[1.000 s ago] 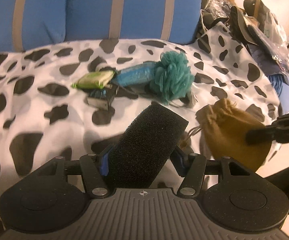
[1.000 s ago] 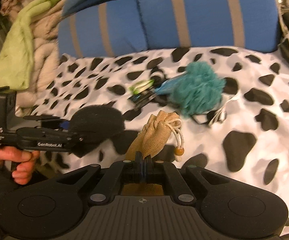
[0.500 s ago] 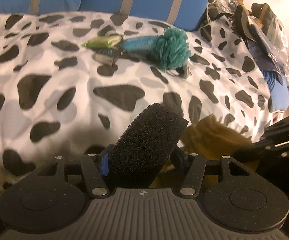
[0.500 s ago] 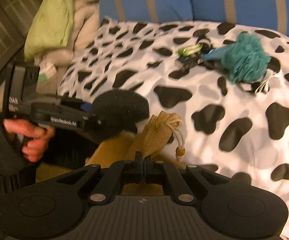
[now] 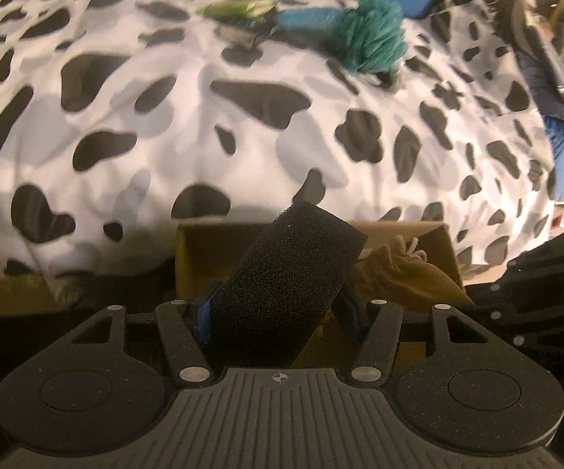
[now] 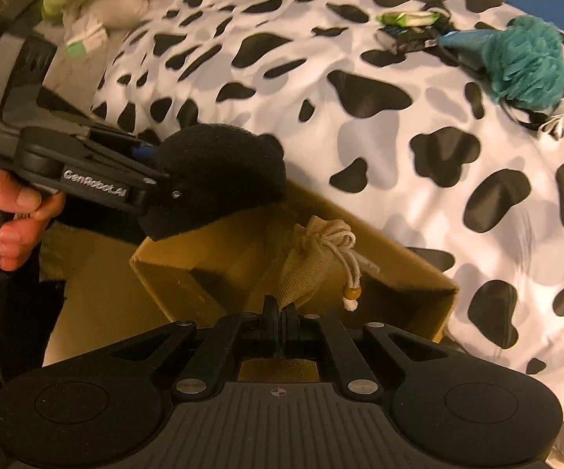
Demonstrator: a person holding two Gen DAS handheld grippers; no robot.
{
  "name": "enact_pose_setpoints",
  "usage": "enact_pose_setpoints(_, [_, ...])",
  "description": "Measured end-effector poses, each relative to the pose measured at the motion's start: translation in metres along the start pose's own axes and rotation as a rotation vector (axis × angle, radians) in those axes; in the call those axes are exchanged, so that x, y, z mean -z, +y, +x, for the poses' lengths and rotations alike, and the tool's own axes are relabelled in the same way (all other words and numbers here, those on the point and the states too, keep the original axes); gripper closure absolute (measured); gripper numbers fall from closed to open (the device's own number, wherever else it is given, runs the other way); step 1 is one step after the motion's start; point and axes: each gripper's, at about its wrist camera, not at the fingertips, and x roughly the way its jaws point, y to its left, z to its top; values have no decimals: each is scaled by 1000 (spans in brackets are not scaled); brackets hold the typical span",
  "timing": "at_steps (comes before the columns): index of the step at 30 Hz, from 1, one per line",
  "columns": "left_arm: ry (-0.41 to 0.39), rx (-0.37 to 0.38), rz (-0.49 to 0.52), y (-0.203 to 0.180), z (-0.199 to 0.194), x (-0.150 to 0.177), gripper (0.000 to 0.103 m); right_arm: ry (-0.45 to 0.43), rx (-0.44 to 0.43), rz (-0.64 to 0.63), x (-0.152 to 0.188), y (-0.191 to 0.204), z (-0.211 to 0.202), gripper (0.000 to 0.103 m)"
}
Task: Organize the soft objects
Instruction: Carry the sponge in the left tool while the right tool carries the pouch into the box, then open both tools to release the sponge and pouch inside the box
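Both grippers are now hanging over an open cardboard box (image 6: 411, 269) at the bed's edge; a second ago they were over the cow-print blanket (image 5: 165, 117), and the box was out of view.

Left gripper (image 5: 278, 305) is pinching a black foam sponge (image 5: 293, 273) between its blue-padded fingers, jaws held partway apart by the foam. In the left wrist view the sponge is leaning toward 1 o'clock, its top end over the box's far wall. In the right wrist view the person's hand (image 6: 16, 215) is gripping the left gripper's handle at 9 o'clock, and the sponge is hovering over the box's near-left corner.

Right gripper (image 6: 280, 320) is pressed together on the bottom edge of a tan drawstring pouch (image 6: 313, 265). The pouch is standing up from the fingertips toward 1 o'clock, cord and wooden bead dangling on its right side, above the box interior.

Remaining on the blanket at 1 o'clock in the right wrist view: a teal bath pouf (image 6: 524, 66), just beside it a blue tube (image 6: 461, 41), a green packet (image 6: 407, 18) and a dark flat packet (image 6: 407, 41).
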Motion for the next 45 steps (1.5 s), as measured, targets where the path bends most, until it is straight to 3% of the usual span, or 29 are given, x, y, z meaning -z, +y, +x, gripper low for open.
enact_pose_setpoints(2, [14,-9,-3,0,3,0,40,11,22,-10,-1,1,5,95])
enact_pose_setpoints(4, [25,-9,5,-2,5,0,36,17,46,-9,-2,1,6,69])
enact_pose_setpoints(5, [26,-7,7,-2,5,0,28,13,52,-3,-2,-1,5,42])
enact_pose_setpoints(6, [28,-8,9,-2,6,1,24,6,59,1,-2,-2,4,25])
enact_pose_setpoints(11, [39,-14,10,-4,8,0,22,12,70,4,-2,-3,4,12])
enact_pose_setpoints(19, [63,-53,21,-5,12,0,22,49,110,28,-2,-7,10,6])
enact_pose_setpoints(28, [65,-45,39,-10,15,-12,22,74,159,48,-3,-13,14,4])
enact_pose_setpoints(40, [57,-56,104,-20,19,-13,22,52,178,93,-5,-22,16,3])
enact_pose_setpoints(45, [27,-57,114,-20,19,-14,22,-15,184,165,-1,-31,16,0])
